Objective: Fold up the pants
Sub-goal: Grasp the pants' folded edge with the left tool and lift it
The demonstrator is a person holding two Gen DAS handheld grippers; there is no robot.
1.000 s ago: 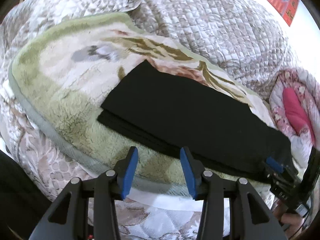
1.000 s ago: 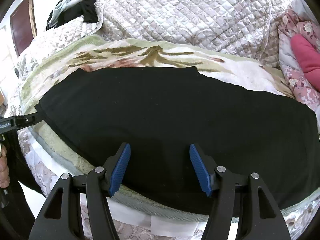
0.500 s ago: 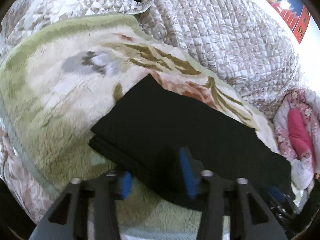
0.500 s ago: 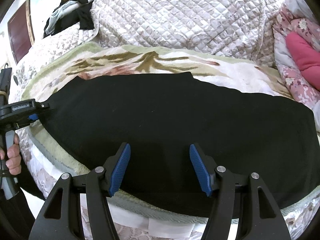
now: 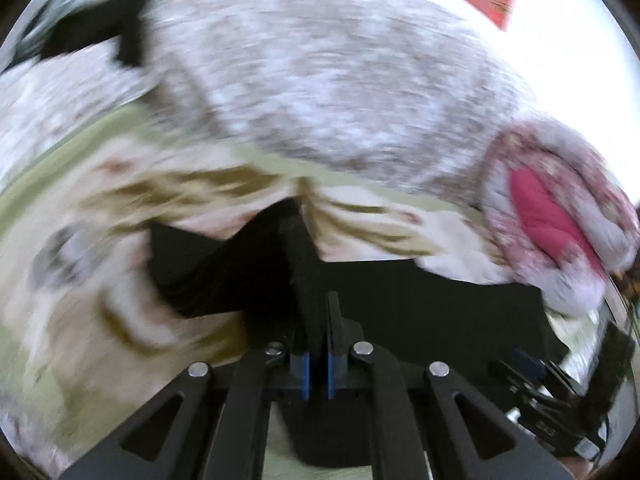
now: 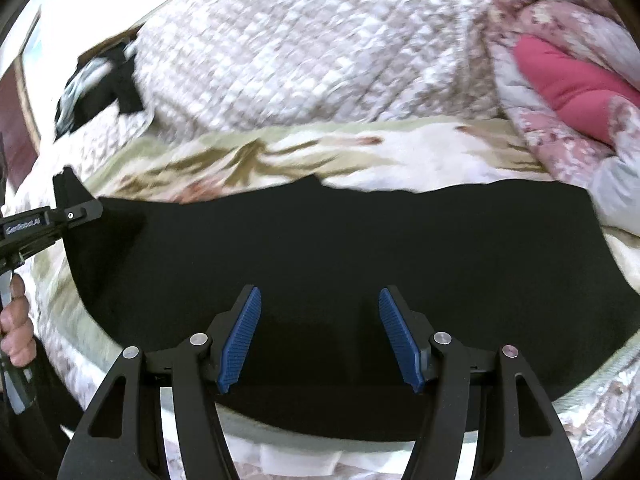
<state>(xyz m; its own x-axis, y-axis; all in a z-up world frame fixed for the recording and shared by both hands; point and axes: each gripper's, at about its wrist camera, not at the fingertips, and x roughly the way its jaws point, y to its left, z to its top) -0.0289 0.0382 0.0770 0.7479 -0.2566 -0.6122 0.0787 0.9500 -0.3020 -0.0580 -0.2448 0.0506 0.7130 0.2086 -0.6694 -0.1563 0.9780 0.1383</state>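
Observation:
Black pants (image 6: pixel 340 240) lie lengthwise on a floral fleece blanket (image 6: pixel 400 148). My left gripper (image 5: pixel 316 344) is shut on the pants' left end, and a fold of black cloth (image 5: pixel 296 248) rises from between its blue pads. The left wrist view is blurred by motion. In the right wrist view that gripper (image 6: pixel 80 208) shows at the far left, holding the raised corner. My right gripper (image 6: pixel 320 340) stands open just over the near edge of the pants, with nothing pinched between its pads (image 6: pixel 240 340). It also appears low right in the left wrist view (image 5: pixel 528 364).
A quilted grey-white bedspread (image 6: pixel 300 60) is heaped behind the blanket. A pink floral quilt (image 6: pixel 568 80) lies at the right. Dark clothes (image 6: pixel 100 88) sit at the back left. A person's hand (image 6: pixel 16 332) grips the left tool's handle at the bed's edge.
My left gripper went from open beside the pants to shut on their left end and lifted it, bunching the cloth. The right gripper stayed open and shifted slightly.

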